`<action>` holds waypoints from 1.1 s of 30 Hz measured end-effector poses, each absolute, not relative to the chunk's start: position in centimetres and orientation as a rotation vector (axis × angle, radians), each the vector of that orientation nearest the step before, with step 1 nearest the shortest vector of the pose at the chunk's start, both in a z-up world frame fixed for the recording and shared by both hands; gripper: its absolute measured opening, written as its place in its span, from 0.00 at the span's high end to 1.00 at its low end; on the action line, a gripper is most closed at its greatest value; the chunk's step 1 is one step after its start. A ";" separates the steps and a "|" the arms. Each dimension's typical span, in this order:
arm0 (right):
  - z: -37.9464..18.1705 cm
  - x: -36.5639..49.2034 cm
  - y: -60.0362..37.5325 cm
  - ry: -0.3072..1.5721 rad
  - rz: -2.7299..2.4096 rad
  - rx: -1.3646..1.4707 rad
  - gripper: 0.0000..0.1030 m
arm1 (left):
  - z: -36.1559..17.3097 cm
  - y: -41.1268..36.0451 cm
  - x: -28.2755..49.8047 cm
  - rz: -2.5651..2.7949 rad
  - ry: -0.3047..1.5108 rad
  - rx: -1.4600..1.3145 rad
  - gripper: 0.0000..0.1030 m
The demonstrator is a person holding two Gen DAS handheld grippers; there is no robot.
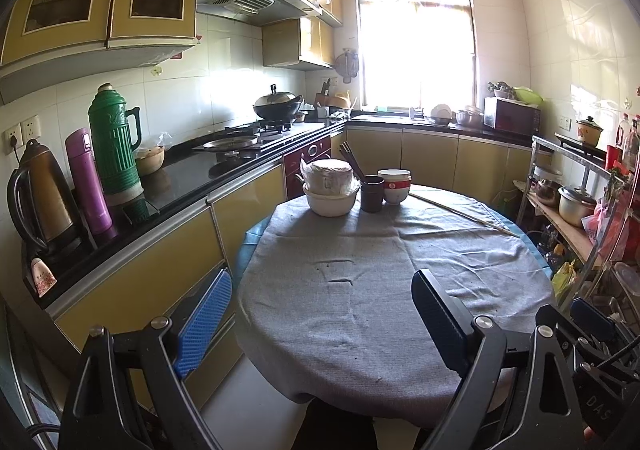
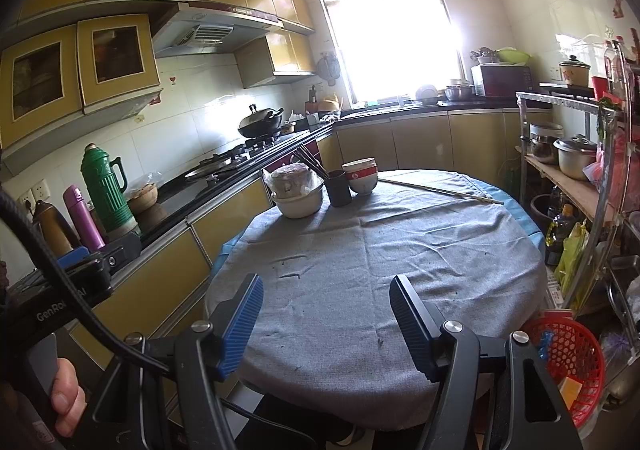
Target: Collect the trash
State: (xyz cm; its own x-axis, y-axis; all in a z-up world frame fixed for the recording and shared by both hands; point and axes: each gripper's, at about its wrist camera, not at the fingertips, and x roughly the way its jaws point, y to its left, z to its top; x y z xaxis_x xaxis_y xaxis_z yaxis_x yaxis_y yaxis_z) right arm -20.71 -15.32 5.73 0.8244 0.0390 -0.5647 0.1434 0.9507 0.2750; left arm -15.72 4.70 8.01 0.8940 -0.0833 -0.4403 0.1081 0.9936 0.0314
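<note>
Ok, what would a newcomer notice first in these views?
The round table under a grey cloth fills the middle, with white bowls and a dark chopstick cup clustered at its far edge. A tall green thermos stands on the left counter. A red mesh basket sits low right; both grippers hang open.

A grey tablecloth covers the table; the bowl is white with a red band. The thermos is green, the flask purple — cabinets mustard yellow, the basket red mesh.
</note>
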 end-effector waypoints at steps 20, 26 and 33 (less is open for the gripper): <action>5.2 -21.1 -15.5 0.606 -0.058 0.327 0.33 | 7.7 4.3 -15.8 -0.102 0.458 0.065 0.11; 5.1 -20.9 -15.6 0.608 -0.059 0.328 0.33 | 7.7 4.3 -15.7 -0.102 0.462 0.066 0.11; 5.0 -20.5 -15.8 0.612 -0.061 0.324 0.33 | 7.2 4.3 -15.3 -0.092 0.472 0.078 0.11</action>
State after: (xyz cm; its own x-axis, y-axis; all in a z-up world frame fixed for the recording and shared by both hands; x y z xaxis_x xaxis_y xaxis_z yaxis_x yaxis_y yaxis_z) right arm -20.53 -15.82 4.99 0.8183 0.0388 -0.5734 0.1515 0.9478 0.2804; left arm -15.26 4.29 7.23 0.8866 -0.0704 -0.4572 0.1066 0.9929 0.0538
